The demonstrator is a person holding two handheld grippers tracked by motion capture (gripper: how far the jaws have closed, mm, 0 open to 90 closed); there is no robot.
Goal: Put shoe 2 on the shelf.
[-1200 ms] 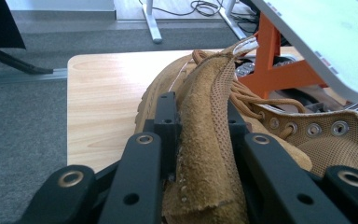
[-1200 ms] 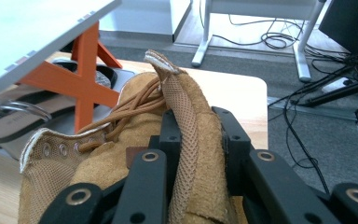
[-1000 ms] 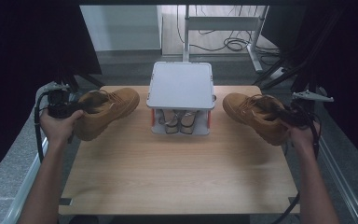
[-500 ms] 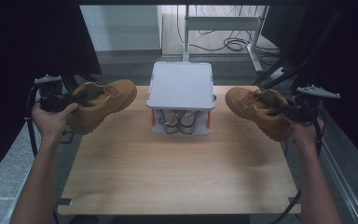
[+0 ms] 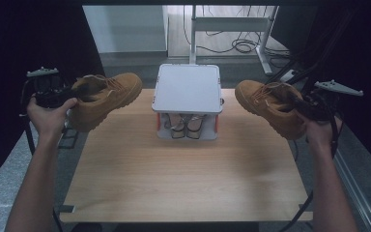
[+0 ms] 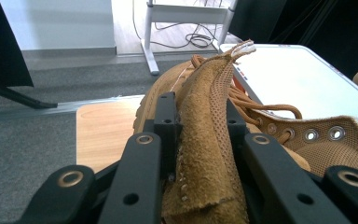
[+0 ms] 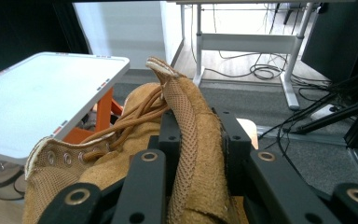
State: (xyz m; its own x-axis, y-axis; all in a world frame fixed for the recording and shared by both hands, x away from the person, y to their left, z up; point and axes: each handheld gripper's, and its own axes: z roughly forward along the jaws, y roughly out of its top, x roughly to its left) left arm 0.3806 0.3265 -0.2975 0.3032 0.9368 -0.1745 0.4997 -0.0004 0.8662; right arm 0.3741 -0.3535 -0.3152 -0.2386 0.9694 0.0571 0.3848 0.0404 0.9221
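Note:
Two tan suede lace-up boots hang in the air on either side of the table. My left gripper [image 5: 70, 94] is shut on the collar of the left boot [image 5: 107, 96], whose toe points toward the middle; in the left gripper view the jaws pinch the boot's collar flap [image 6: 209, 140]. My right gripper [image 5: 299, 104] is shut on the collar of the right boot [image 5: 268, 104], toe also pointing inward. The right gripper view shows its jaws clamped on the suede and mesh collar [image 7: 193, 140], laces [image 7: 135, 119] trailing to the left.
A white-lidded box on orange legs [image 5: 188, 89] stands at the back middle of the wooden table [image 5: 188, 179], with shoes stored under the lid [image 5: 183, 126]. Behind the table are a desk frame [image 5: 232, 21] and floor cables. Dark screens flank both sides.
Both hands have risen, lifting the two boots off the table top and higher into the air. The grips stay the same.

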